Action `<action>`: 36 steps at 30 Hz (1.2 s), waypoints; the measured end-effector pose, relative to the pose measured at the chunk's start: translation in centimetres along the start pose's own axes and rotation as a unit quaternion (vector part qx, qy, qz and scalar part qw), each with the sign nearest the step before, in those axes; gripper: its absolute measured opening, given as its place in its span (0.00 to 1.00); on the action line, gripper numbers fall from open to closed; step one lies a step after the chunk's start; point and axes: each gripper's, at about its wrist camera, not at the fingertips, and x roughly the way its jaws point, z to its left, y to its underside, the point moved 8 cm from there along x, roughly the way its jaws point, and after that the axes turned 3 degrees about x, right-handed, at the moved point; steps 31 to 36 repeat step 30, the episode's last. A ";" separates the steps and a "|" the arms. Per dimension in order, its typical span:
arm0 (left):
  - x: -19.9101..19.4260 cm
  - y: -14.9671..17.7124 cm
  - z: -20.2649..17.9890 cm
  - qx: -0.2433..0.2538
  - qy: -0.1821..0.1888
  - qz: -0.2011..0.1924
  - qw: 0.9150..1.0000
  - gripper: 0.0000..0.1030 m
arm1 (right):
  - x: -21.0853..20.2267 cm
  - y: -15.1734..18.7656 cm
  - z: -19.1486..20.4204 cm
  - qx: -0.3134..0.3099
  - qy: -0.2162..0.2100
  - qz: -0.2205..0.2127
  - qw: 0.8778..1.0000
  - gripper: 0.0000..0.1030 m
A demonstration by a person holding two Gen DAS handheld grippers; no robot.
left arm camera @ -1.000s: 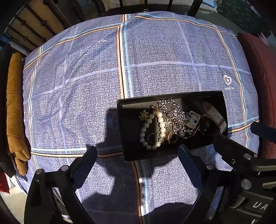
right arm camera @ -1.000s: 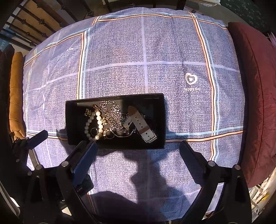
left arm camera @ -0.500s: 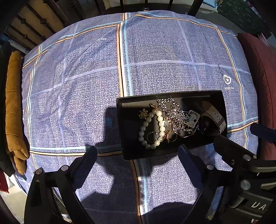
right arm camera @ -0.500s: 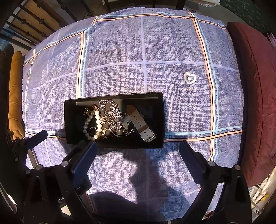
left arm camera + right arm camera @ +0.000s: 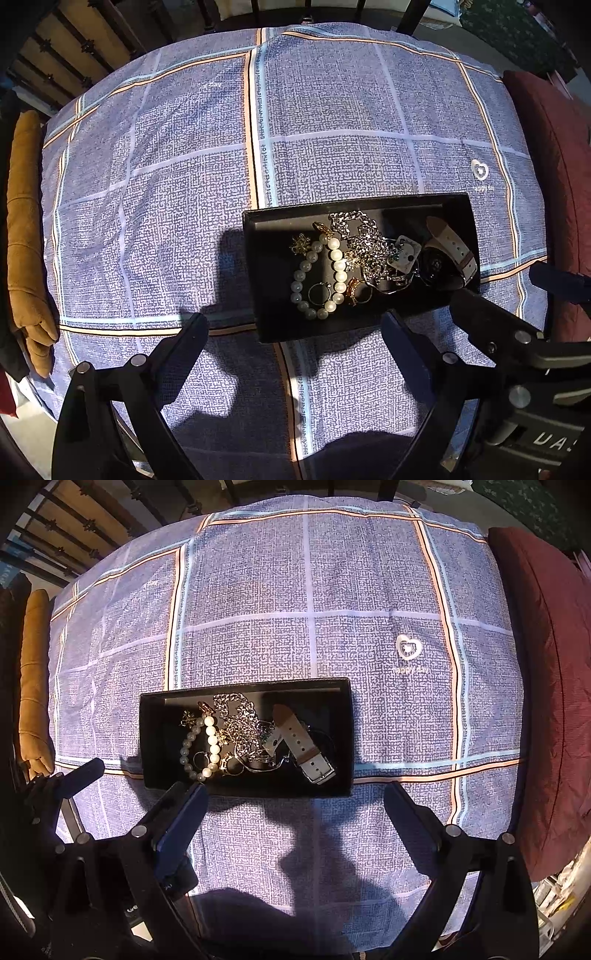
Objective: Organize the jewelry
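Observation:
A black tray (image 5: 269, 266) (image 5: 159, 738) lies on the blue checked cloth and holds a heap of jewelry. In it are a pearl bracelet (image 5: 334, 273) (image 5: 210, 738), a silver chain (image 5: 364, 240) (image 5: 240, 720), gold rings (image 5: 319, 293), and a white-strapped watch (image 5: 452, 249) (image 5: 303, 742). My left gripper (image 5: 295, 328) is open and empty, above the cloth just near of the tray. My right gripper (image 5: 295, 801) is open and empty, also near of the tray. The right gripper shows in the left wrist view (image 5: 517, 332).
The blue checked cloth (image 5: 332, 110) (image 5: 295, 590) covers a round-looking table. A dark red cushion (image 5: 546, 664) lies at the right edge. A brown cushion (image 5: 26, 221) lies at the left edge. Dark railings stand behind.
Both views have crept slightly; the tray sits a little higher in the frames. Both grippers stay open and empty.

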 end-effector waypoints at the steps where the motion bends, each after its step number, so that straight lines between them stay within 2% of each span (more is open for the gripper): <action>1: -0.1 -0.1 -0.2 -0.001 0.010 -0.002 1.000 0.93 | -0.1 0.0 0.0 0.001 -0.001 -0.001 1.000 0.92; 5: -0.2 -0.3 -0.4 -0.017 0.050 -0.006 0.999 0.93 | -0.5 -0.3 -0.3 0.010 -0.009 -0.006 1.000 0.92; 6: -0.2 -0.4 0.0 -0.025 0.044 -0.004 0.999 0.93 | -0.6 -0.4 -0.3 0.012 -0.011 -0.009 1.000 0.92; 9: 0.0 0.2 0.5 -0.017 -0.008 0.007 1.000 0.93 | -1.1 -0.7 -0.4 0.022 -0.027 -0.017 0.999 0.92; 14: 0.1 0.3 -0.5 0.003 -0.009 0.006 1.000 0.94 | -1.6 -1.1 -0.2 0.024 -0.033 -0.025 0.999 0.92; 20: -0.1 0.6 -1.2 0.019 -0.030 0.004 0.999 0.91 | -0.9 -0.6 -0.3 0.020 -0.026 -0.014 0.999 0.92; 24: -0.2 0.3 -2.1 0.020 -0.011 0.000 1.000 0.90 | -0.3 -0.3 -0.1 0.014 -0.023 -0.008 1.000 0.92; 27: -0.9 0.3 -1.8 0.033 -0.032 -0.011 0.999 0.90 | -0.1 -0.2 0.0 0.013 -0.025 -0.007 1.000 0.92; 36: -1.0 0.2 -2.0 0.034 -0.031 -0.008 0.999 0.91 | 0.0 -0.1 0.0 0.016 -0.025 -0.006 1.000 0.92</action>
